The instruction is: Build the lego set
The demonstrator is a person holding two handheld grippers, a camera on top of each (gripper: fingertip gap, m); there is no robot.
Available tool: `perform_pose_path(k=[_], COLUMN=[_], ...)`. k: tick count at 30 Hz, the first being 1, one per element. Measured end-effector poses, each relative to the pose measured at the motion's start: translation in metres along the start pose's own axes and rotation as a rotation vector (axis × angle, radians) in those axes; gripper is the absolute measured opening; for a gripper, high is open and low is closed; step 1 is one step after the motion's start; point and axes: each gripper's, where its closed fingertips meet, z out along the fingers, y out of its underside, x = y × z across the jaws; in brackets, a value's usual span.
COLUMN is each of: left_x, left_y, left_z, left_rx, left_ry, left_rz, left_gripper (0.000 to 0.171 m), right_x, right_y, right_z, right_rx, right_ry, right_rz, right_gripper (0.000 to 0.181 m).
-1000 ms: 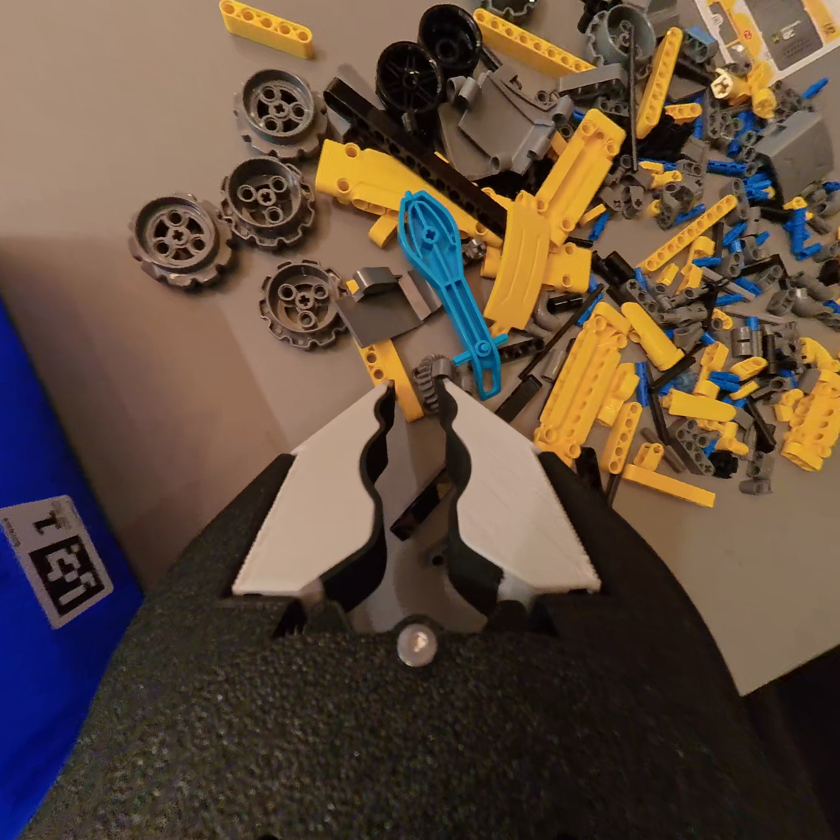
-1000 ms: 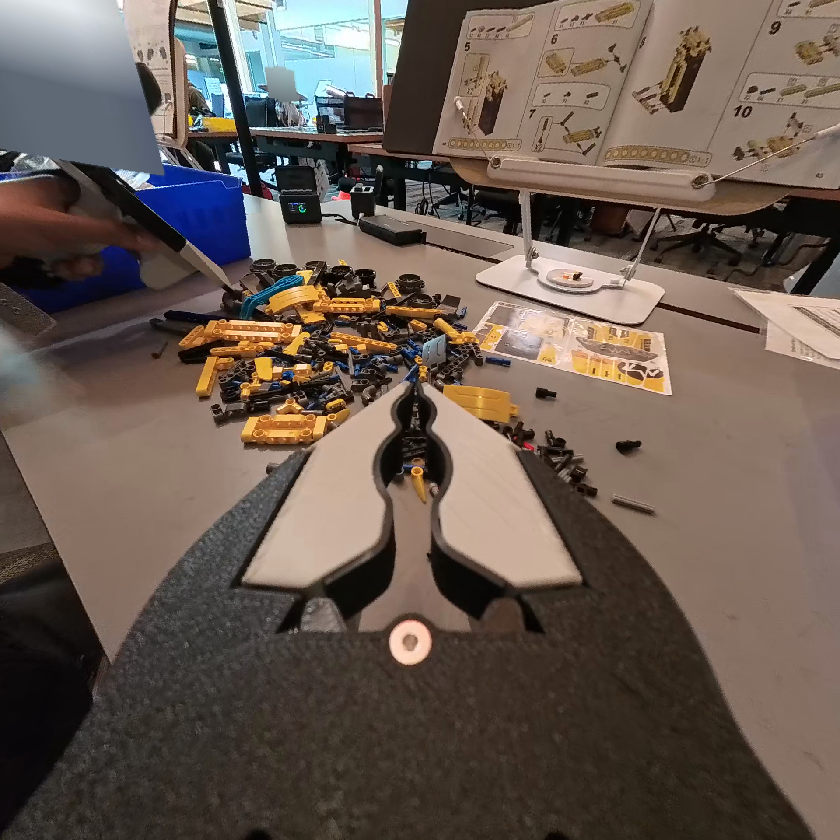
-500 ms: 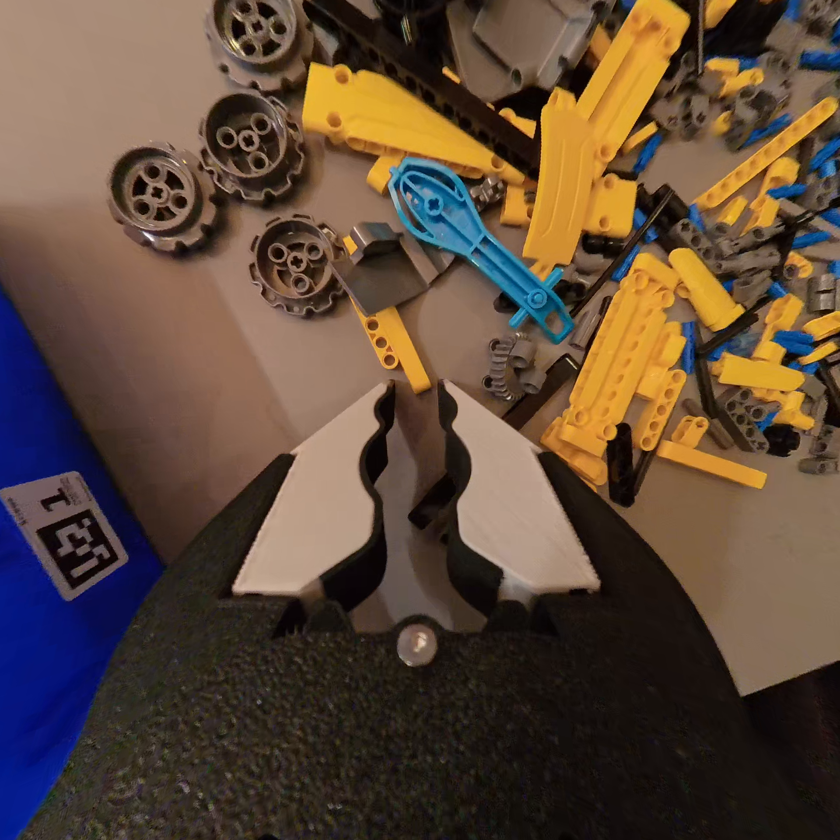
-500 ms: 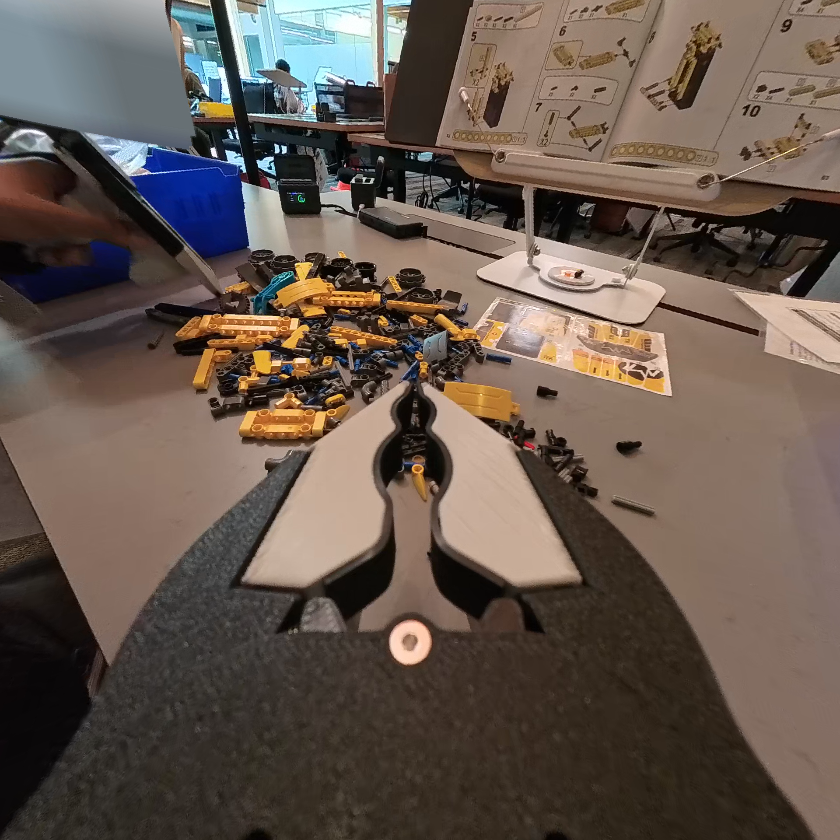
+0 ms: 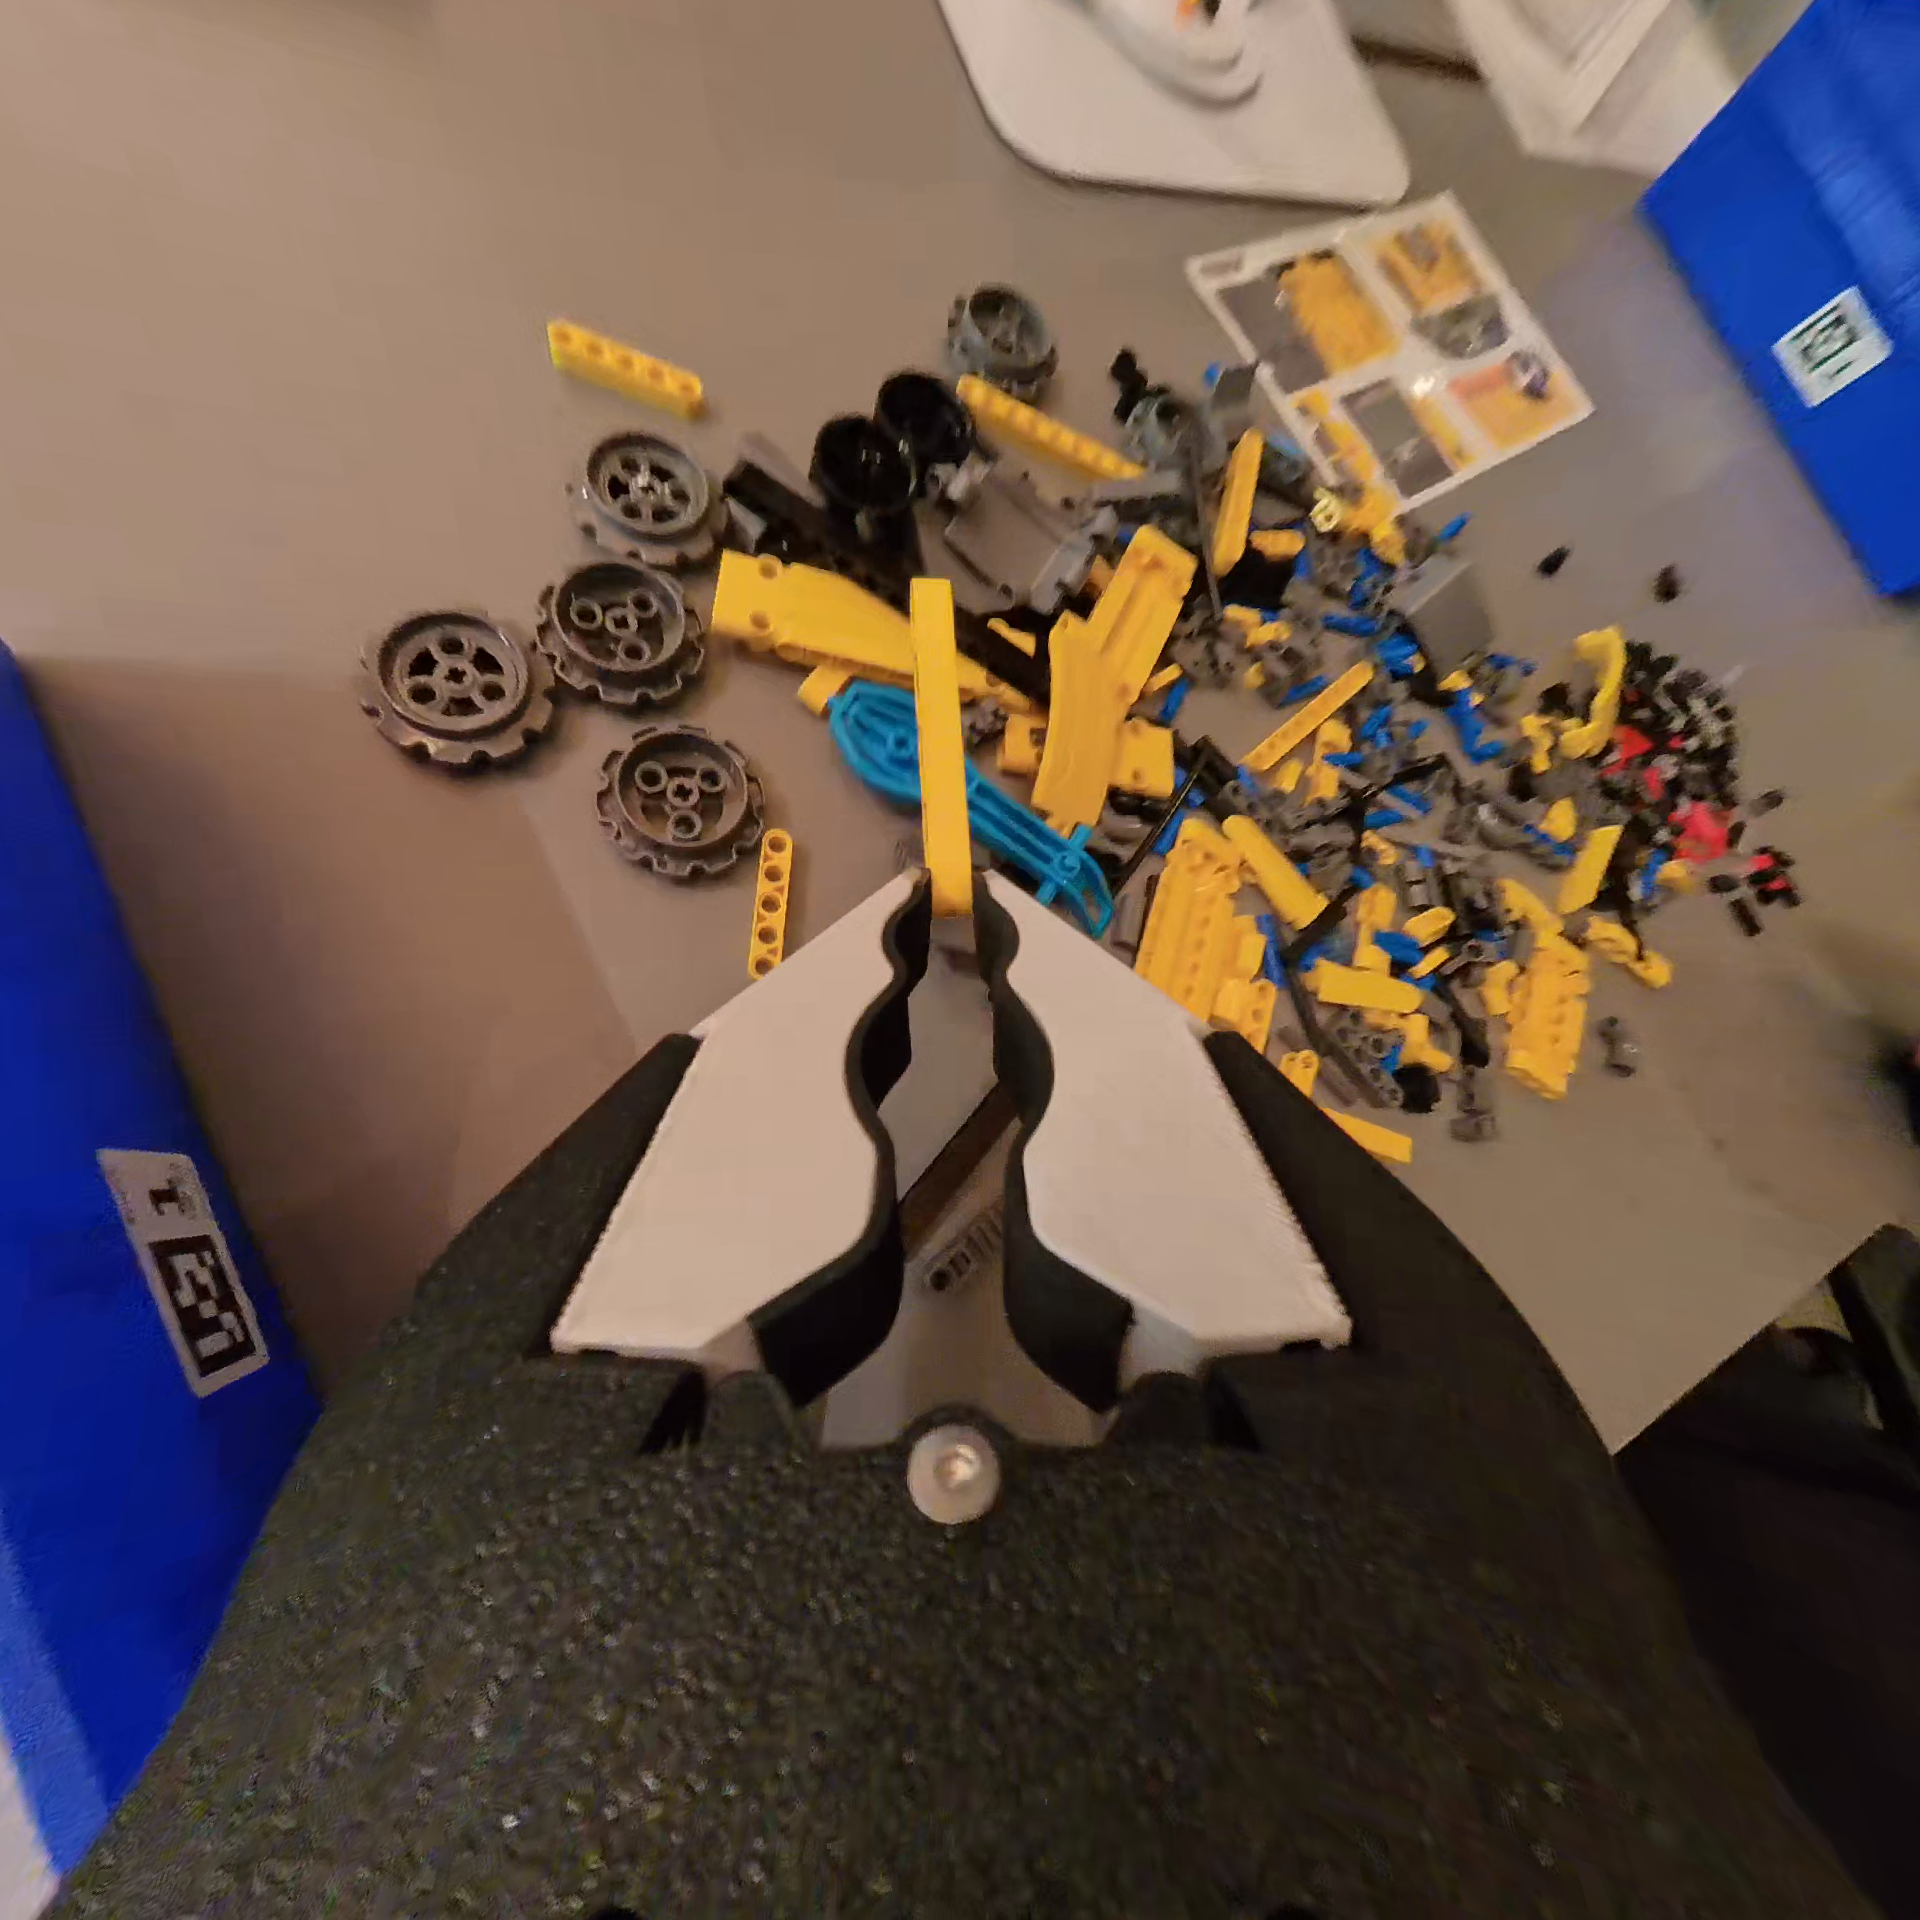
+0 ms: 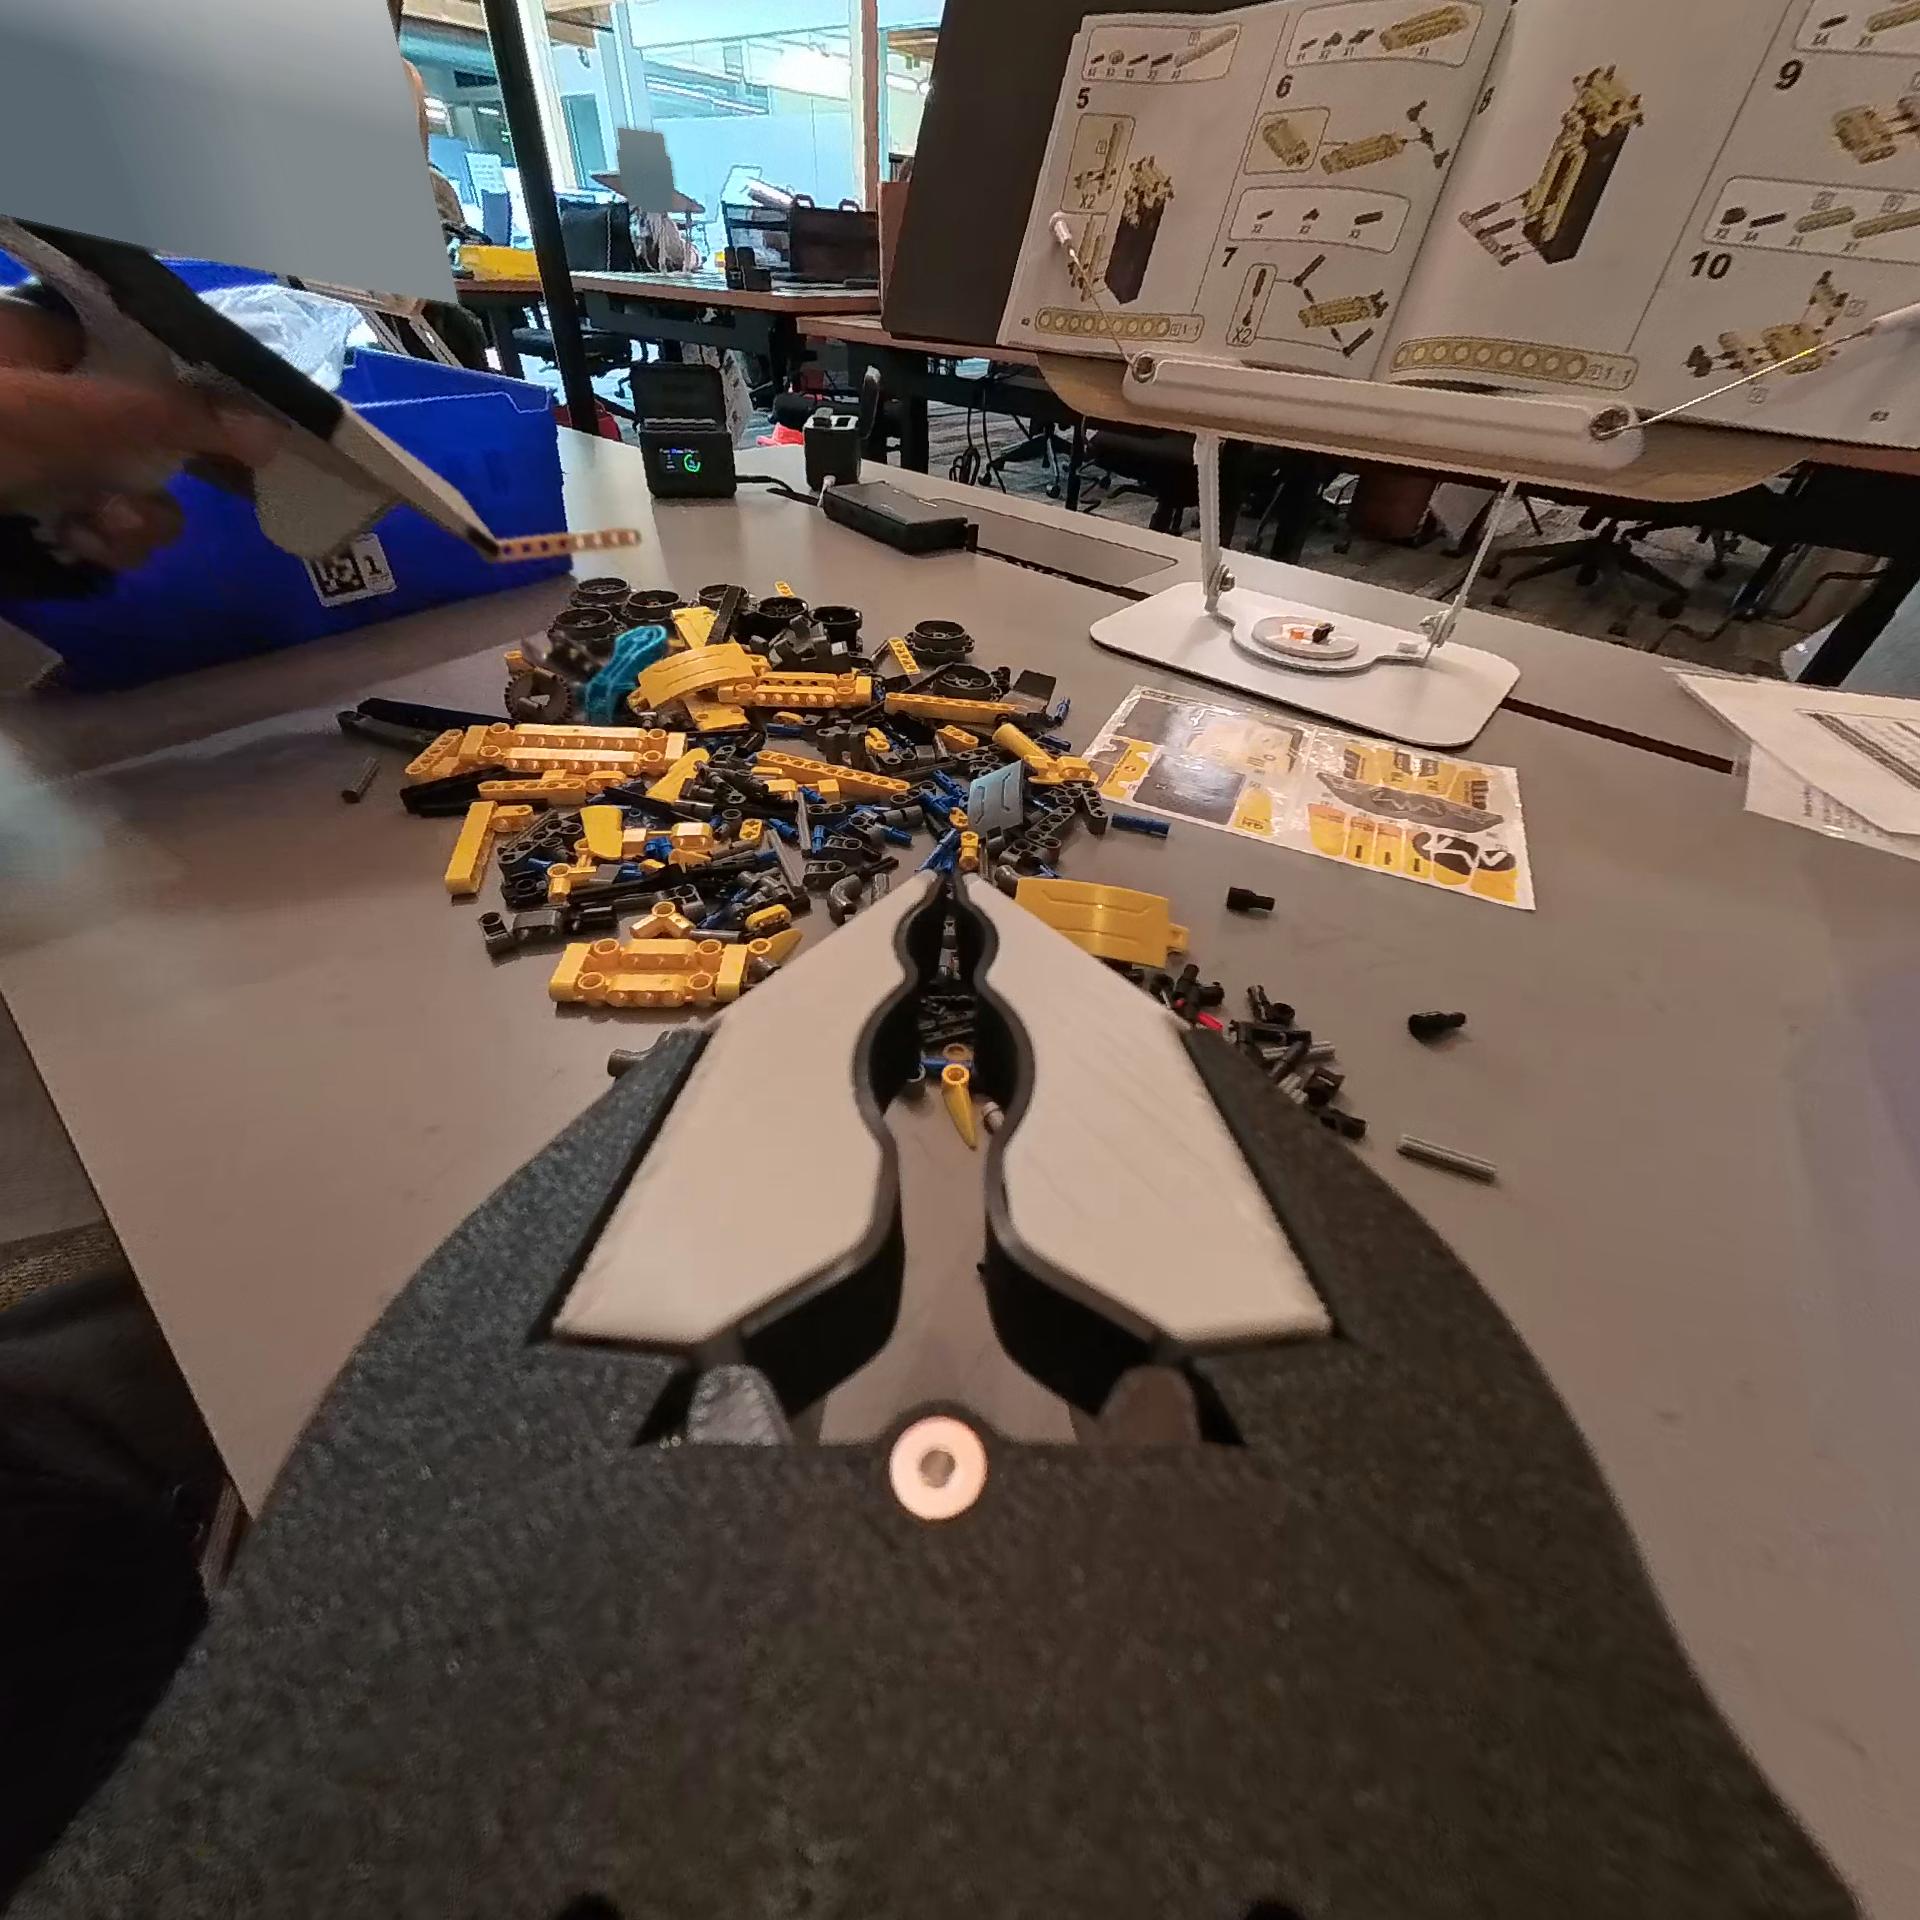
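Observation:
My left gripper (image 5: 951, 896) is shut on one end of a long yellow beam (image 5: 938, 727) and holds it in the air above a pile of yellow, black, blue and grey building pieces (image 5: 1299, 779). In the right wrist view the left gripper (image 6: 480, 538) shows at the upper left, with the beam (image 6: 569, 541) sticking out level over the table. My right gripper (image 6: 945, 883) is shut and empty, low over the near side of the pile (image 6: 727, 790). A turquoise piece (image 5: 883, 748) lies under the held beam.
Several grey toothed wheels (image 5: 457, 686) and a short yellow beam (image 5: 771, 904) lie left of the pile. A sticker sheet (image 6: 1320, 790) and a booklet stand (image 6: 1309, 665) with an open booklet (image 6: 1455, 187) are behind it. Blue bins (image 5: 62, 1143) (image 5: 1808, 260) flank the table. Across from one pair of fingers to the other is roughly 35 centimetres.
My left gripper has closed on the yellow beam and lifted it well above the table, so its view takes in the whole pile. The right gripper has stayed still.

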Motion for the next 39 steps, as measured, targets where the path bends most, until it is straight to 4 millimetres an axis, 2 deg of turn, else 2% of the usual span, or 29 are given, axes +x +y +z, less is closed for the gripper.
perform_pose_path(k=[3,8,14,21,28,39], left_x=[0.012,0.059,0.099,0.128,0.141,0.146], left_y=[-0.016,-0.036,-0.039,-0.039,-0.04,-0.038], left_z=[-0.018,-0.043,-0.054,-0.066,-0.076,-0.078], left_rx=[0.1,0.227,0.241,0.246,0.255,0.248], left_ry=[0.074,0.368,0.617,0.756,0.816,0.838], left_rz=[-0.009,-0.022,-0.033,-0.011,0.003,0.015], left_gripper=[0.006,0.006,0.007,0.007,0.007,0.007], right_x=[0.0,0.0,-0.001,-0.001,-0.002,-0.002], right_y=[0.0,0.0,-0.001,-0.002,-0.002,-0.003], right_z=[0.0,0.0,-0.001,-0.002,-0.002,-0.003], right_rx=[0.002,0.0,0.008,0.016,0.015,0.02], right_ry=[0.002,0.001,0.002,0.001,0.003,0.002], right_rz=[-0.004,-0.005,-0.011,-0.012,-0.023,-0.022], right_gripper=[0.001,0.001,0.0,0.001,0.001,0.001])
